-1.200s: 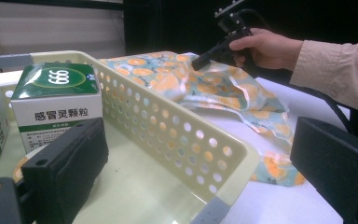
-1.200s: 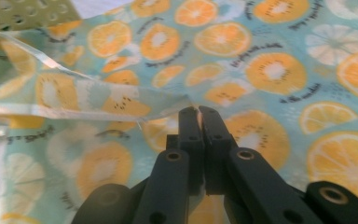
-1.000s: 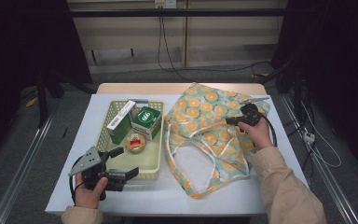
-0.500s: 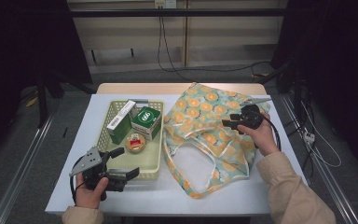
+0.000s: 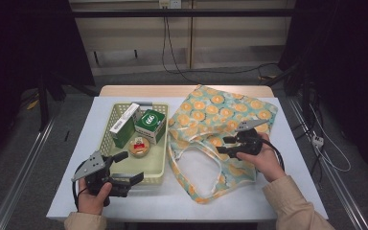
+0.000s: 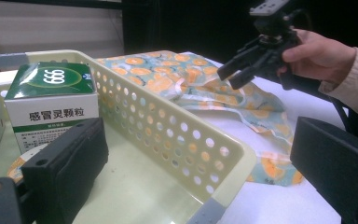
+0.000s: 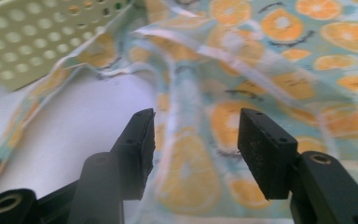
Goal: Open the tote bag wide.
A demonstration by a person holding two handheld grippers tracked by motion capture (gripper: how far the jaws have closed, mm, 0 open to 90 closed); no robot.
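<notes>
An orange-print tote bag (image 5: 220, 115) lies flat at the table's right, its handle loop (image 5: 173, 165) spread toward me. My right gripper (image 5: 222, 145) hovers open just above the bag's cloth (image 7: 270, 60), nothing between its fingers (image 7: 137, 144). A pale green perforated basket (image 5: 106, 129) at the left holds a green medicine box (image 5: 151, 123), a long white-and-green box (image 5: 123, 125) and a small round tin (image 5: 139, 146). My left gripper (image 5: 133, 166) is open at the basket's near right corner, with the basket wall (image 6: 177, 135) between its jaws, not squeezed.
The white table (image 5: 278, 191) has bare room in front of the bag and left of the basket. From the left gripper view, the other hand and right gripper (image 6: 242, 70) hang over the bag. Cables and a dark frame stand beyond the table.
My right gripper has come from the bag's far right side toward me and leftward, down over the bag's middle. The left gripper has stayed at the basket.
</notes>
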